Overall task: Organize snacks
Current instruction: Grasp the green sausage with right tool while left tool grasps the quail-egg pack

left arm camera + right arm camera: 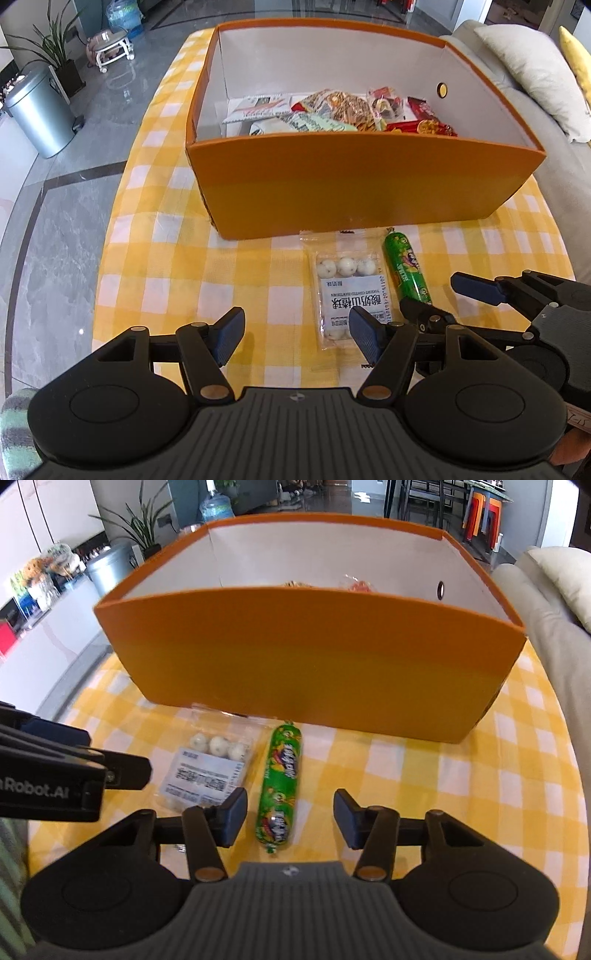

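L gripper wide open, empty | R gripper wide open, astride green sausage | ball packet beside it, before orange box | risk: sausage rolls off pads; grippers close, may collide.

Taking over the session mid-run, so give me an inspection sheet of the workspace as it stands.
Surface: yellow checked cloth on the table.
Job's things: orange box holding several snack packs; clear pack of white balls and green sausage lie side by side on the cloth before it.
Clutter: nothing seen.
Grippers: left gripper open, low beside the pack; right gripper open, fingers either side of the sausage, not gripping.
Cables: nothing seen.
Surroundings: sofa, bin, plant.
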`<state>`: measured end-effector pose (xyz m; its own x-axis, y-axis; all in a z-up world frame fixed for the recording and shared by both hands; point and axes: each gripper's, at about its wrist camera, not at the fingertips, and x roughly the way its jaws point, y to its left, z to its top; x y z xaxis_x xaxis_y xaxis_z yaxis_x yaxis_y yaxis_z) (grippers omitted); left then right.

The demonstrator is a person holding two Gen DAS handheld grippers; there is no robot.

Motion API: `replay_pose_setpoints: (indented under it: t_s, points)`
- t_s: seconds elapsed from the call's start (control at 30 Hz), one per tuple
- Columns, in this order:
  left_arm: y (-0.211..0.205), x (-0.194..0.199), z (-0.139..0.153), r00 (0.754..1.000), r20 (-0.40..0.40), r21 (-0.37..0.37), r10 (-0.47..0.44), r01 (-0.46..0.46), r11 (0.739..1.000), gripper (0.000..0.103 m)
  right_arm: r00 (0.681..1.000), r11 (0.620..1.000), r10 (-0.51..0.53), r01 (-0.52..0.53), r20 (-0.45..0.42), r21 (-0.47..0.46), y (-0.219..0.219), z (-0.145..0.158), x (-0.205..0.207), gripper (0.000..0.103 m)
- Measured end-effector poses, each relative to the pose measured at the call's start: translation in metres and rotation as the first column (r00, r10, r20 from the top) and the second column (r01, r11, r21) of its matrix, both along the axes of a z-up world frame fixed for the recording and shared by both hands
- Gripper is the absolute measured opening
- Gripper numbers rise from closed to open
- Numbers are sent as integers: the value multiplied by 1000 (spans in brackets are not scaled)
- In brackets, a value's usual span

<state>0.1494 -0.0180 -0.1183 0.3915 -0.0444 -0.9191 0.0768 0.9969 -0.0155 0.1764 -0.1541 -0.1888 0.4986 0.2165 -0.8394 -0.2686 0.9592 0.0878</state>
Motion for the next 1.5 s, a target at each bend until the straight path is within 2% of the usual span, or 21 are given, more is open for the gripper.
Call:
replay_pose_setpoints:
  t_s: [0.07,0.13,0.17,0.3,0.5,0.7,0.93,1.1,1.17,1.3,1.43,1.5]
  points:
    - [-1,1,-2,1000,-11,-3,-2,2,1000,76,999,1000,26,-26,-30,1,1,-5,3,49]
    - [-3,2,-4,1000,-20,-9,-6,6,1000,76,998,999,22,-21,-60,25,-2,-10,6,39]
    - [-4,3,-5,1000,-25,-13,-7,7,1000,76,997,999,17,-14,-70,31,-4,-11,7,38]
    - [-7,6,-9,999,-44,-34,-6,4,999,76,998,1000,2,-1,-58,20,-7,-12,7,22]
    - [-17,8,-15,999,-50,-59,-8,5,998,80,997,998,-56,56,-44,-4,-22,-9,6,21]
    - [-30,12,-25,997,-69,-36,-18,16,999,84,993,994,-106,105,-52,-31,-41,-7,-2,21]
    - [-34,19,-35,996,-78,-34,46,-48,998,86,989,991,-131,132,-66,15,-57,-6,-5,21]
    - [-40,27,-45,995,-80,-41,59,-63,997,86,995,995,-97,97,-23,22,-56,-5,-4,24]
    - [-45,29,-48,996,-78,-27,44,-46,999,86,997,997,-76,76,18,16,-54,-3,-3,31]
    - [-55,33,-51,998,-56,10,9,-8,1000,83,996,998,-60,60,59,0,-54,-2,1,32]
    - [-61,36,-52,999,-46,43,-9,11,999,80,997,998,-54,53,54,17,-55,-5,5,31]
    - [-61,37,-53,999,-41,37,-15,16,999,76,998,999,-46,45,53,19,-53,-6,6,30]
